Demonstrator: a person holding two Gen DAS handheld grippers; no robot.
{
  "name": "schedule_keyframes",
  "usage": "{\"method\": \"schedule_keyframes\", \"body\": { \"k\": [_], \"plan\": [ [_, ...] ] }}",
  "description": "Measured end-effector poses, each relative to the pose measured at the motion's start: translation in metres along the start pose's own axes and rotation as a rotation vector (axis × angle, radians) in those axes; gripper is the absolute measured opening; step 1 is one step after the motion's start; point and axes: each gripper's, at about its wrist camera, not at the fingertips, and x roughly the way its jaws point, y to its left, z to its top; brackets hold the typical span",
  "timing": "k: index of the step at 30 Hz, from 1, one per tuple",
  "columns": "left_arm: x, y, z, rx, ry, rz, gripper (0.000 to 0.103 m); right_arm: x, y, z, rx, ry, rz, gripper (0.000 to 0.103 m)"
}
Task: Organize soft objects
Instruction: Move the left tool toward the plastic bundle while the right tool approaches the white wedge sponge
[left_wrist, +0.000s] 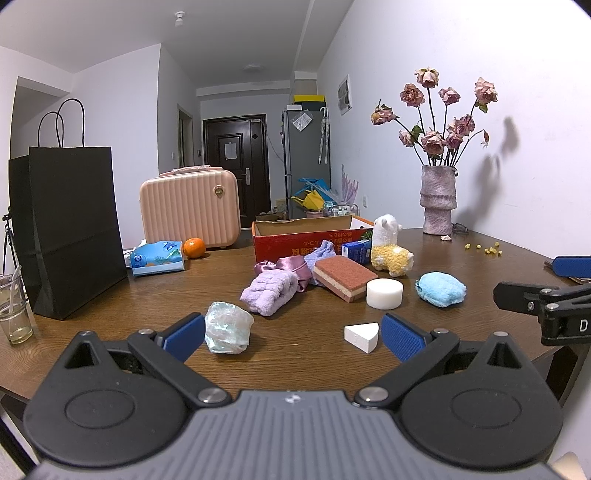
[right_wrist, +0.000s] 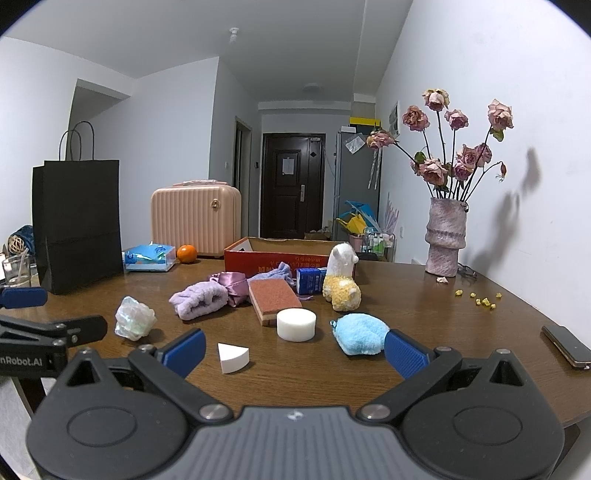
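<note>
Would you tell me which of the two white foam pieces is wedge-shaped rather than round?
The white wedge, nearest the left gripper; the white cylinder behind it is round.

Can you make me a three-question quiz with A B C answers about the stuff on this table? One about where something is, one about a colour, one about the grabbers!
1. Where is the orange?
A. beside the tissue pack
B. inside the red box
C. on the sponge

2. What colour is the fluffy pouch?
A. green
B. light blue
C. black

3. How are the left gripper and right gripper?
A. both open
B. both shut
C. holding a toy

Answers: 1 A, it sits beside the pack. 2 B, its fluff is light blue. 3 A, wide gaps, nothing between the fingers.
</note>
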Motion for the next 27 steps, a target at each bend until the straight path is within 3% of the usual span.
{"method": "schedule_keyframes", "body": {
  "k": [27],
  "plan": [
    [0.038, 0.015, -0.01, -0.018, 0.056, 0.051, 0.103, 0.047, 0.016, -0.007, -0.059, 0.07, 0.051, 0.103]
  ]
}}
